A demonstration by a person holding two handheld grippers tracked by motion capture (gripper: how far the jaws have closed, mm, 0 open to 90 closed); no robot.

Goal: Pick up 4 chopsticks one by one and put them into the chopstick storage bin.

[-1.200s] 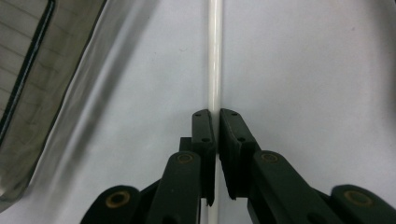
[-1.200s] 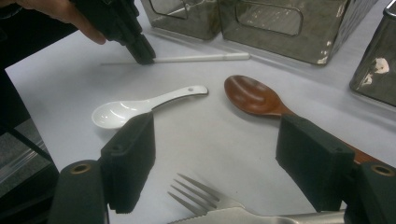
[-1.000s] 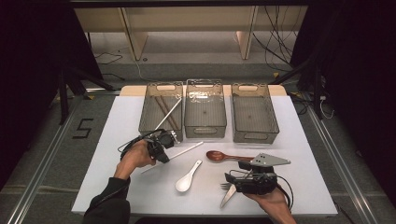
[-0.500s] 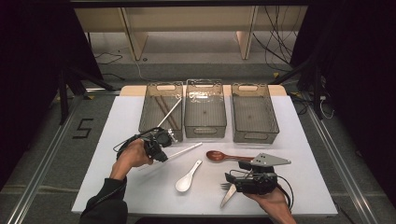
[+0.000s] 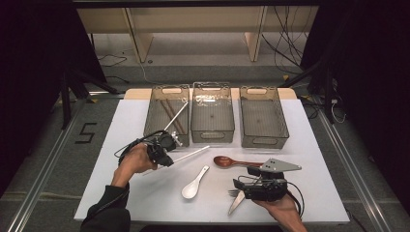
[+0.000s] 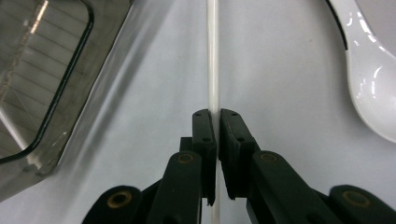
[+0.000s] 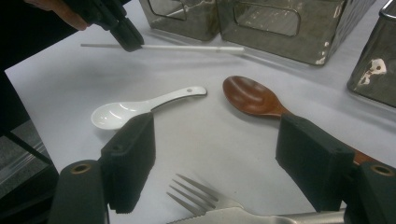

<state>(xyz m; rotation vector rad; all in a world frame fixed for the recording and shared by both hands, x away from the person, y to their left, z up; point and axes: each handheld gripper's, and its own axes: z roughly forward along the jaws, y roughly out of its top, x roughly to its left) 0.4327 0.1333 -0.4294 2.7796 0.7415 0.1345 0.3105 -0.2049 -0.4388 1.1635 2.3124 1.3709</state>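
1. Since a second ago we see almost no change: the left hand has edged only slightly and the white chopstick (image 5: pixel 191 154) lies where it did, while the right hand has kept its place.
2. The white chopstick lies on the white table (image 5: pixel 121 193), slanting from the left hand up toward the front of the middle bin (image 5: pixel 212 136); in the left gripper view it runs straight away from us between the jaws.
3. The left gripper (image 6: pixel 217 122) is clamped on the white chopstick, its two black jaws pressed together on the thin rod near its lower end.
4. The left hand (image 5: pixel 135 162) comes in from the lower left with a dark sleeve, the gripper's nose pointing toward the bins and down at the table.
5. Just right of the chopstick lies the white soup spoon (image 5: pixel 194 183), bowl toward us.
6. Beyond it lies the brown wooden spoon (image 5: pixel 227 161), bowl toward the left.
7. The right gripper (image 7: pixel 215 158) rests low near the table's front edge, its jaws standing wide apart with the fork (image 7: pixel 201 198) lying between them, untouched.
8. The left bin (image 5: pixel 167 116) holds dark chopsticks and one pale one leaning on its rim; the right bin (image 5: pixel 263 118) stands beside the middle one.
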